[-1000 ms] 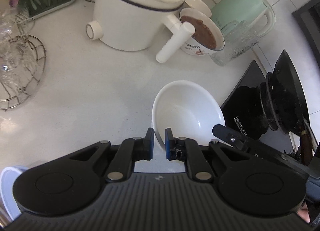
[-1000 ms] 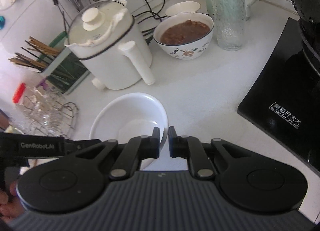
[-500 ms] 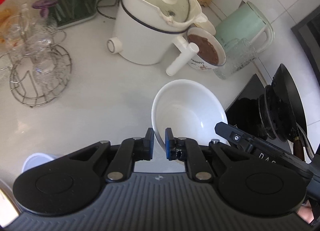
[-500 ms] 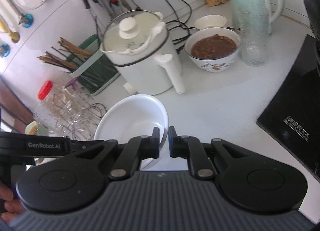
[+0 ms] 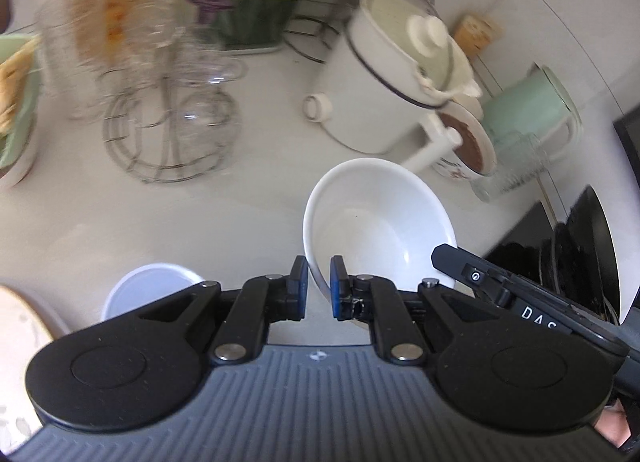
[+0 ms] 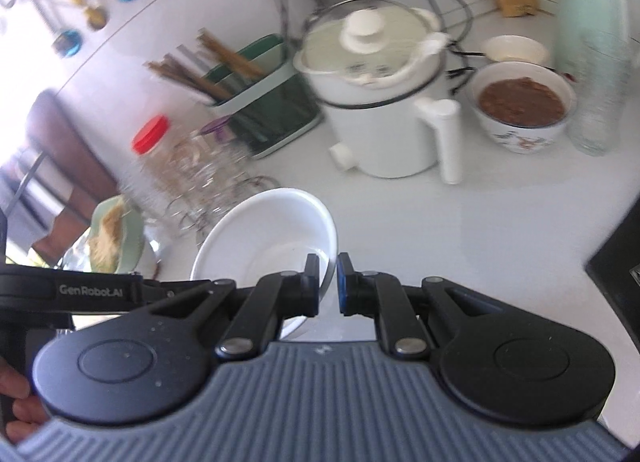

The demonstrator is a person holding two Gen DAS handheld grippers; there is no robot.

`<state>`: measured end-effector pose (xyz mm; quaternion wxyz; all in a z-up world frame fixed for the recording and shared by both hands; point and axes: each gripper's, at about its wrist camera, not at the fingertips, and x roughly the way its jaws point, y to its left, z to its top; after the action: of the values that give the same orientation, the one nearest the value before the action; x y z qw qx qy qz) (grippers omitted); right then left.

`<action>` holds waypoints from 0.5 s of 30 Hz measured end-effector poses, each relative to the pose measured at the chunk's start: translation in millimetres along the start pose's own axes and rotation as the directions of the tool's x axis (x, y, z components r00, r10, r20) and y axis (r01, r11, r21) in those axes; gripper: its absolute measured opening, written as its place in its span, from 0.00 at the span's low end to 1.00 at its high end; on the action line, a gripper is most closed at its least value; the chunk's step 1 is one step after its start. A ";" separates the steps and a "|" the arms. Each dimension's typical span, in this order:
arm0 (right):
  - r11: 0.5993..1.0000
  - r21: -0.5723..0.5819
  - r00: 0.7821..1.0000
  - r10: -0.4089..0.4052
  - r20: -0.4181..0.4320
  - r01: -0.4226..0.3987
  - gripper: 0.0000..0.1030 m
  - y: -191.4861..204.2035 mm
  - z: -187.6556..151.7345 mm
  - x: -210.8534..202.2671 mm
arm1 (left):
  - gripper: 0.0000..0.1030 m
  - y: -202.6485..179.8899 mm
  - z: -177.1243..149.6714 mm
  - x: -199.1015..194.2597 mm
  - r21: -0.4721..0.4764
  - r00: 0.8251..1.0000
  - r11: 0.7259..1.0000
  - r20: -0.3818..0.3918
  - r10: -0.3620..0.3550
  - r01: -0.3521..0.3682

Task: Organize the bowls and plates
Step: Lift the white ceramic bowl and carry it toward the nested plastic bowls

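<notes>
- A white countertop [image 6: 400, 230] is seen crowded with an electric pot [image 6: 380, 94] and a glass rack [image 5: 168, 134].
- The white bowl [image 5: 376, 222] is gripped at opposite rims by the left gripper [image 5: 318, 286] and the right gripper [image 6: 329, 282].

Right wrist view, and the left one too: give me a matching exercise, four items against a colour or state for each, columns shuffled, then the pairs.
Column 1:
1. white bowl
2. patterned bowl
3. jar lid
4. kettle

Column 2:
A. pale green
B. filled with brown food
C. clamped at the rim by both the left gripper and the right gripper
D. red

Pairs: 1-C, 2-B, 3-D, 4-A
</notes>
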<state>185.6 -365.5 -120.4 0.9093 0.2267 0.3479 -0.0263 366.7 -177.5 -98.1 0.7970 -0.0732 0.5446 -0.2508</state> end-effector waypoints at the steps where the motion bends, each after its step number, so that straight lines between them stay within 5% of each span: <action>1: 1.000 -0.013 1.000 0.009 -0.008 -0.009 0.11 4.9 -0.7 1.7 | 0.13 5.0 -1.7 -3.2 -0.012 1.000 1.000 0.007 0.007 -0.007; 15: 0.971 -0.189 0.983 0.121 -0.135 -0.145 0.11 76.8 -5.7 36.7 | 0.13 78.9 -36.1 -48.7 -0.230 0.987 0.968 0.095 0.127 -0.102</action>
<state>225.6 -290.2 -117.5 0.9039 0.1592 0.3881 0.0835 345.6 -80.4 -102.7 0.8251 -0.1447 0.5286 -0.1369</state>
